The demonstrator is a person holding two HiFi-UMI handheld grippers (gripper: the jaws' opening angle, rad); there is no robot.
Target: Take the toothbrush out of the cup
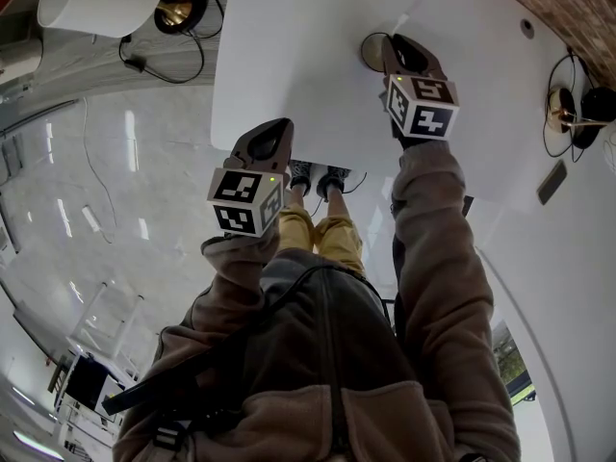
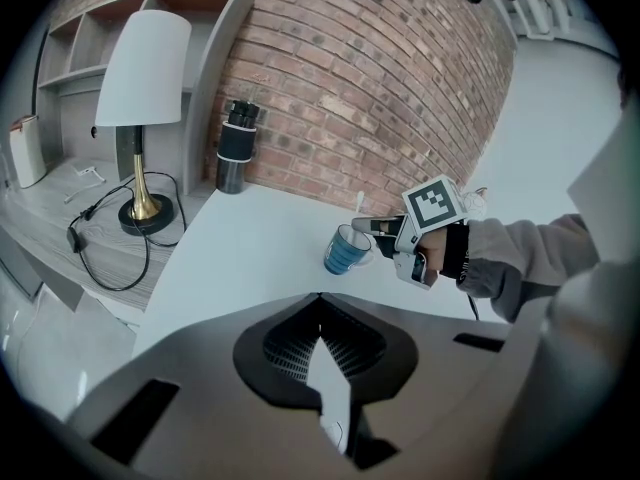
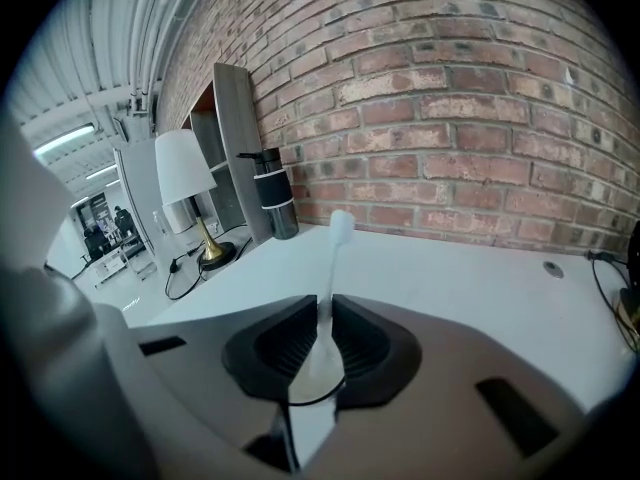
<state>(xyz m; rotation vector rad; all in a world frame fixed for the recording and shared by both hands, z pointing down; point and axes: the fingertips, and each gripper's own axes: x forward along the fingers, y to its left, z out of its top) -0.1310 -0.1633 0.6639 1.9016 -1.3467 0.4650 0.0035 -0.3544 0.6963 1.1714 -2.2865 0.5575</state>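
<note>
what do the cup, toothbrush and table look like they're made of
The cup is translucent blue and glossy: probably plastic, possibly glass. The toothbrush is white and slightly see-through, likely plastic. The table has a smooth matte white top, perhaps laminate; the look leaves it open.

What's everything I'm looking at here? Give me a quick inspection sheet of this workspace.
Surface: white table with a curved edge.
Job's things: blue cup; white toothbrush upright, apparently still in it.
Clutter: dark flask at the table's back corner.
Grippers: right gripper shut on the toothbrush; left gripper shut, empty, apart from the cup.
Cables: black lamp cord looped on the side shelf.
Surroundings: brick wall, white-shaded lamp, shelving.
</note>
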